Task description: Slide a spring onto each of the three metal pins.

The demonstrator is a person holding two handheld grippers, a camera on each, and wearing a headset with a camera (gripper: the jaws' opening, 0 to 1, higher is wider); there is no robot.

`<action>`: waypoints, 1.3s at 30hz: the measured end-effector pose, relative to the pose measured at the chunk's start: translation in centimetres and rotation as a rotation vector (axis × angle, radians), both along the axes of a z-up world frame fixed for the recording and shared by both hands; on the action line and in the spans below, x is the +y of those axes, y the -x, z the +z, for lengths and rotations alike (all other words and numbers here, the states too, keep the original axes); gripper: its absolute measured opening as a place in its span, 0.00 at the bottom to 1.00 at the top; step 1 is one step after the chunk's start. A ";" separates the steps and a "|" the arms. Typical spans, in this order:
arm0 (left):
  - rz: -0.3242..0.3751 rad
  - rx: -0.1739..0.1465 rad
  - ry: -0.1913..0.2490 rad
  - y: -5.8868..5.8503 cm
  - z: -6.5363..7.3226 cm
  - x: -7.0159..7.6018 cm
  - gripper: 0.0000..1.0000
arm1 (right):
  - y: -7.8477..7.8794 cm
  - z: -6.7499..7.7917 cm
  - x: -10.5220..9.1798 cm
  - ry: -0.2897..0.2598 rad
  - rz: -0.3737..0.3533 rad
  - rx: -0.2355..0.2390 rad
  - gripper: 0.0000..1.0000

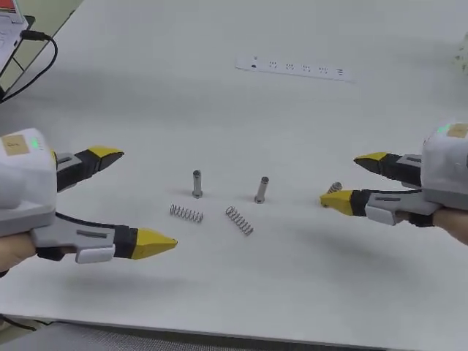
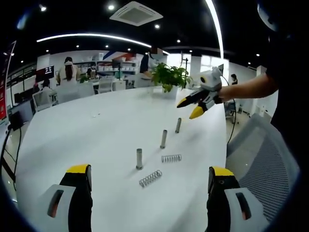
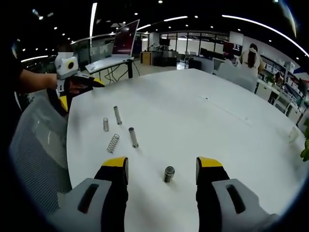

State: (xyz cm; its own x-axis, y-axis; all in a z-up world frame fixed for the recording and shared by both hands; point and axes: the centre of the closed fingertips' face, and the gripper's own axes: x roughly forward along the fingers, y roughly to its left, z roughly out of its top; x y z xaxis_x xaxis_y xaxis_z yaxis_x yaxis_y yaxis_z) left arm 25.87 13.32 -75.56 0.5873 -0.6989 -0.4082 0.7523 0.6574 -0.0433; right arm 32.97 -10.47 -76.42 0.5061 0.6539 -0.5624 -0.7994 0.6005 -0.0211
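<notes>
Two bare metal pins point(image 1: 197, 183) point(image 1: 262, 189) stand upright mid-table. A third pin point(image 1: 335, 188) looks ribbed, as if a spring sits on it. Two loose springs point(image 1: 186, 213) point(image 1: 239, 220) lie flat just in front of the bare pins. My left gripper point(image 1: 139, 199) hovers open to the left of them, holding nothing. My right gripper point(image 1: 344, 179) is open too, its lower jaw beside the third pin. In the right gripper view that pin point(image 3: 169, 173) stands between the open jaws of my right gripper point(image 3: 162, 163). The left gripper view has the nearest spring point(image 2: 150, 178) ahead of the left gripper point(image 2: 149, 170).
A white power strip point(image 1: 296, 68) lies at the back of the white table point(image 1: 241, 292). A black cable point(image 1: 36, 66) and a laptop point(image 1: 9, 29) sit at the far left corner. The table's front edge runs close below the grippers.
</notes>
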 end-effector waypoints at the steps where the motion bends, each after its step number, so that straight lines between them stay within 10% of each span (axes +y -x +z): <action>1: 0.001 0.000 0.000 0.0 0.0 0.0 0.98 | 0.0 0.1 -0.2 -0.009 -0.012 0.007 0.56; 26: 0.000 -0.003 0.006 0.5 0.0 0.0 0.98 | 4.2 0.9 0.6 -0.084 -0.018 0.044 0.44; 39: 0.012 -0.003 0.006 0.4 0.0 0.3 0.98 | 4.5 1.7 4.6 -0.088 0.071 0.047 0.42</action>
